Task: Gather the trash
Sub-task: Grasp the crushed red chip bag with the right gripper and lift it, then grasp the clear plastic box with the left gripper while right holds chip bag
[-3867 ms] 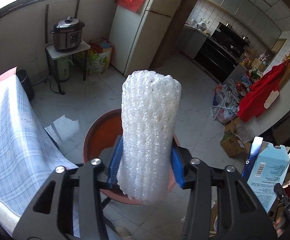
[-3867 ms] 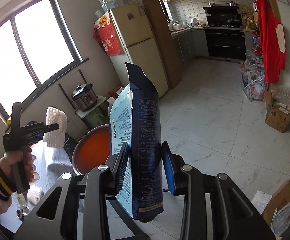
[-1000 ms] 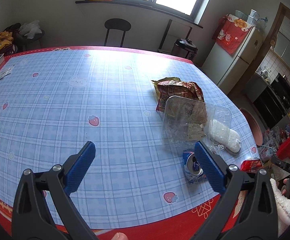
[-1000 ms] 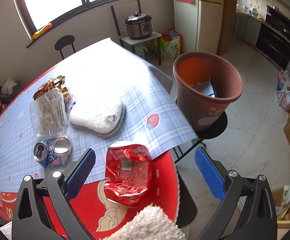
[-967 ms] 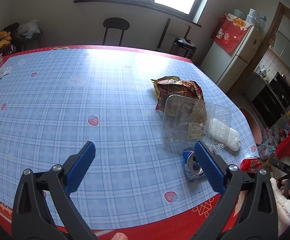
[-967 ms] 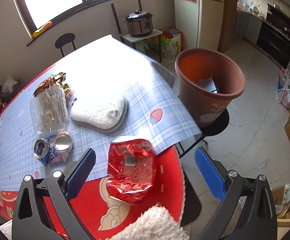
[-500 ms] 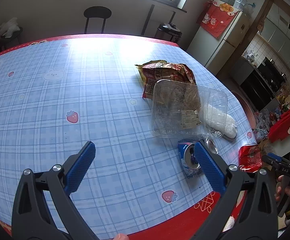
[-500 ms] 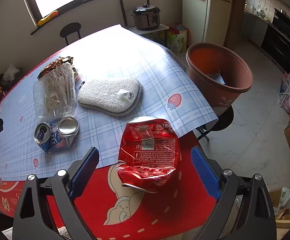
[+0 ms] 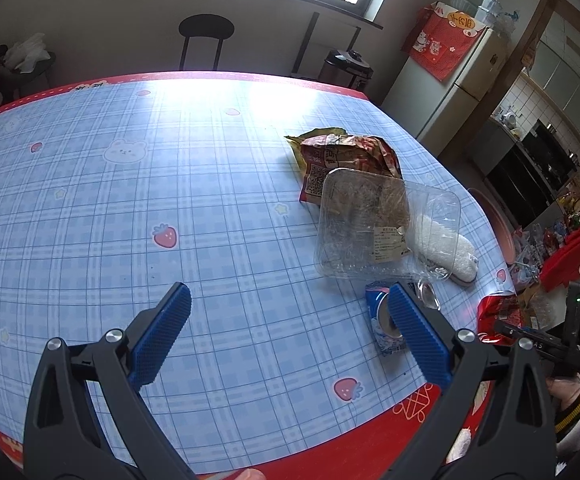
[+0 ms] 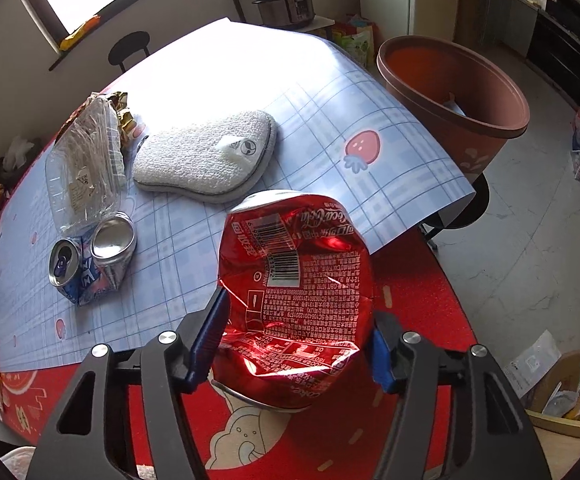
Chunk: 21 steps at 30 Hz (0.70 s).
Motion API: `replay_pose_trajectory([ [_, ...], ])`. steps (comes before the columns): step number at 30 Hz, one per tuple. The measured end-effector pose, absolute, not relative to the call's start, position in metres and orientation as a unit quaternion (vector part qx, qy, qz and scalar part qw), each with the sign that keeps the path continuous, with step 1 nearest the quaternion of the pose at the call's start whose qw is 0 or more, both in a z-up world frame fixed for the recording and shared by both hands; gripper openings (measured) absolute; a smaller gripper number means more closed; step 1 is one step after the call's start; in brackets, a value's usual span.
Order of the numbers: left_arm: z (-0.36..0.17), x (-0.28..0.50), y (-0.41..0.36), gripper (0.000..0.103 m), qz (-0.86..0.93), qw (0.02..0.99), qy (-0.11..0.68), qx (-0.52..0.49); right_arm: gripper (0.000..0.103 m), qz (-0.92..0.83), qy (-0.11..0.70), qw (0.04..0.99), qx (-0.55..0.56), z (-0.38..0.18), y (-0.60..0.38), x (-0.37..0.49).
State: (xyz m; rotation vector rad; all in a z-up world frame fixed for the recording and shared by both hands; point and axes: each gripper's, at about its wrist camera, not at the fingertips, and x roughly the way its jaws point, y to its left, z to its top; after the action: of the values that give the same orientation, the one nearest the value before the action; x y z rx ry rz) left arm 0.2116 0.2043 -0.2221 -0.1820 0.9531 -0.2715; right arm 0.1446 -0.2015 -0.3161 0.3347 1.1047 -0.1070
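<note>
My right gripper [image 10: 296,336] is shut on a crushed red cola can [image 10: 296,280] at the table's red near edge. A crushed blue can [image 10: 86,258] lies to its left, with a clear plastic clamshell [image 10: 84,172] and a snack wrapper [image 10: 118,110] behind. The brown trash bucket [image 10: 470,120] stands on a stool off the table's right corner. My left gripper [image 9: 286,340] is open and empty above the blue checked tablecloth; the blue can [image 9: 382,324] sits by its right finger, and the clamshell [image 9: 370,228] and wrapper [image 9: 346,156] lie beyond.
A white scrub pad [image 10: 206,156] lies mid-table. A black stool [image 9: 206,36] and a rice cooker [image 10: 286,0] stand past the far edge. A fridge [image 9: 454,80] and kitchen lie right. Cardboard boxes [image 10: 562,396] sit on the floor.
My right gripper has moved in and closed its jaws on the red can. My left gripper has drifted forward and right toward the blue can, staying open.
</note>
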Motion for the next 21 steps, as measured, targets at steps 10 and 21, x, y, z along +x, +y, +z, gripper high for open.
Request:
replay_pose_trajectory([
  [10, -0.229, 0.206, 0.193, 0.096, -0.15, 0.868, 0.46, -0.109, 0.016, -0.009, 0.485, 0.856, 0.178, -0.284, -0.188, 0.141],
  [21, -0.234, 0.203, 0.16, 0.078, -0.153, 0.861, 0.474, -0.099, 0.008, 0.033, 0.425, 0.89, 0.162, -0.236, -0.197, 0.144],
])
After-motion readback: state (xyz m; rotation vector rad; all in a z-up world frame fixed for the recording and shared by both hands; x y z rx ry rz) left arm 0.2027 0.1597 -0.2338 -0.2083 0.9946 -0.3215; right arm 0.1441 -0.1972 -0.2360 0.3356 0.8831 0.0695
